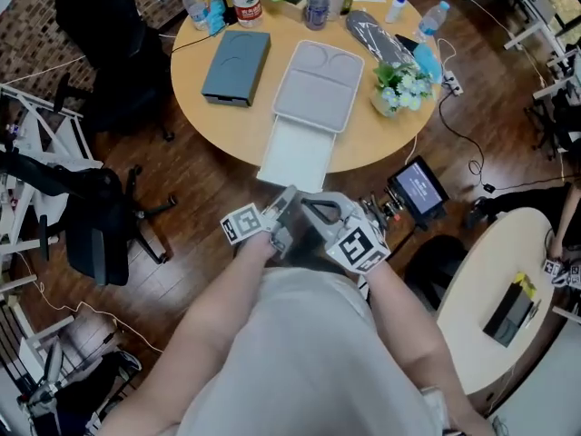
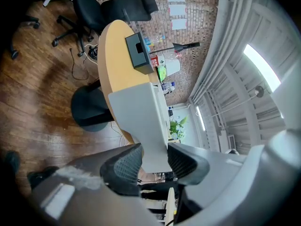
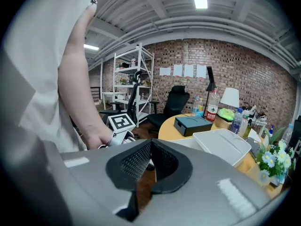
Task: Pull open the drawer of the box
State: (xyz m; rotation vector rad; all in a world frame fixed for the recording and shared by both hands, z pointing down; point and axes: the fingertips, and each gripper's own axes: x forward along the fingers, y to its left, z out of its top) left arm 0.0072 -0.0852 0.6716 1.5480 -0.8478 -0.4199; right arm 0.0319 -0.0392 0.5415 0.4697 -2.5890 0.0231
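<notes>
Drawer (image 1: 292, 153) well out of box (image 1: 318, 84), probably light, stiff plastic; left gripper (image 2: 154, 150) pinches its front end, right gripper (image 3: 150, 147) pressed together, empty.

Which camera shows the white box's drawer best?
Head view: the whole drawer shows from above, pulled out past the table edge. Left gripper view shows only its front, in the left claw; right gripper view, a sliver.
</notes>
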